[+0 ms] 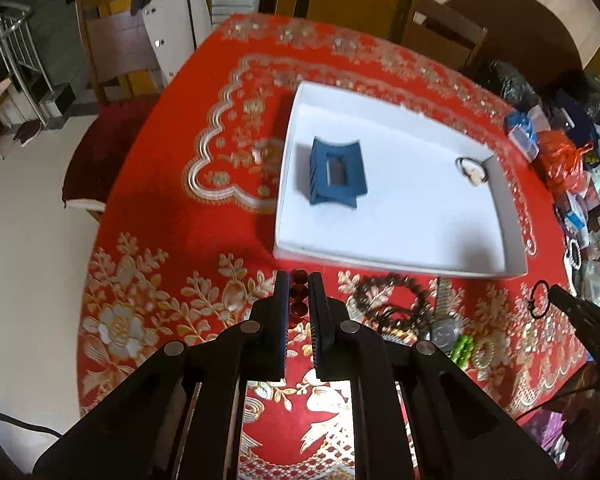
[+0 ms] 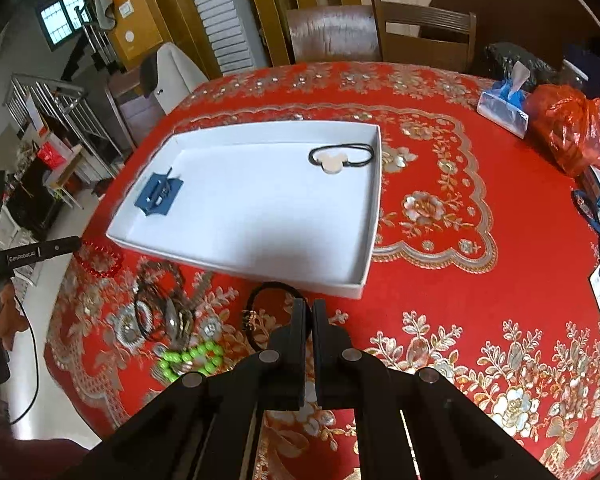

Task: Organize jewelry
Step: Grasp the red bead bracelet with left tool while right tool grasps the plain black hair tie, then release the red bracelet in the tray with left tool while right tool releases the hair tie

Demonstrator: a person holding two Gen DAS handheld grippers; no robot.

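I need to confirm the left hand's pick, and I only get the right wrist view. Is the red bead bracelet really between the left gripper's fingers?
Observer: Yes. The left wrist view shows beads of the red bead bracelet clamped between the fingers of the left gripper.
Operator: What is the blue plastic hair clip in the white cardboard tray like?
Observer: From the left side, it has a rectangular opening through its middle.
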